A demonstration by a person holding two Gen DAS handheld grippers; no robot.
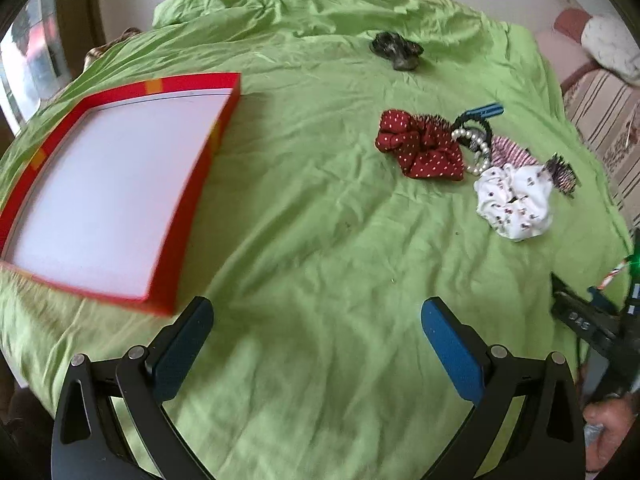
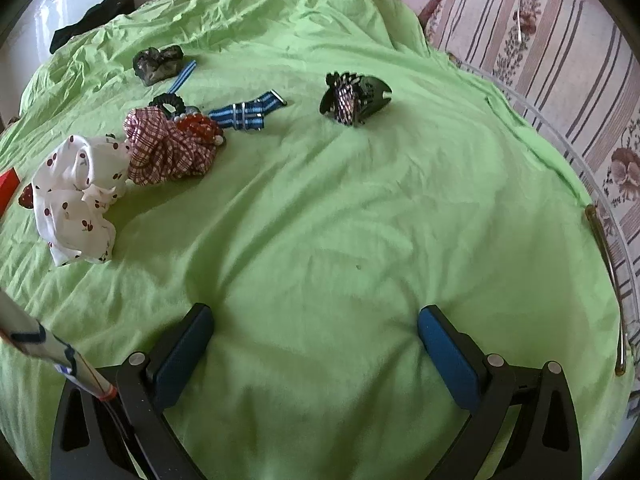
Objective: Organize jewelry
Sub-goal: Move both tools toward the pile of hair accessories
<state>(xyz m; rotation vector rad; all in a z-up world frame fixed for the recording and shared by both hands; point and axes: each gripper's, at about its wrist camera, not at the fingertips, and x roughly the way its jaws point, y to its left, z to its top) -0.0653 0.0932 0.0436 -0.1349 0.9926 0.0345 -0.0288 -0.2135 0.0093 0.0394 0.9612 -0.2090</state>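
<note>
Both tools hang over the green sheet with nothing in them. The left tool (image 1: 316, 312) stands with its jaws spread wide and empty, and so does the right tool (image 2: 314, 318).

Take the red box (image 1: 230, 120) as the landmark: it lies open and bare inside, on the sheet (image 1: 320, 220), at the left tool's own left. The jewelry and hair pieces sit well apart from the box, on its right. Nearest the box is the red dotted scrunchie (image 1: 420, 148); touching that, further from the box, is a pearl bracelet (image 1: 476, 148) and a black hair tie (image 1: 472, 122). Beyond these lies the white cherry-print scrunchie (image 1: 514, 204), with a plaid scrunchie (image 2: 168, 148) beside it. A blue striped watch strap (image 2: 244, 114) runs lengthwise away from the pile, away from the box. A dark hair claw (image 2: 354, 98) sits alone, furthest from the box, and a dark crumpled scrunchie (image 1: 396, 50) lies apart at the far side.

From the left tool the pile lies ahead and to the right; from the right tool, ahead and to the left. The claw looks like the right hand's easier reach, while the box side suits the left.
</note>
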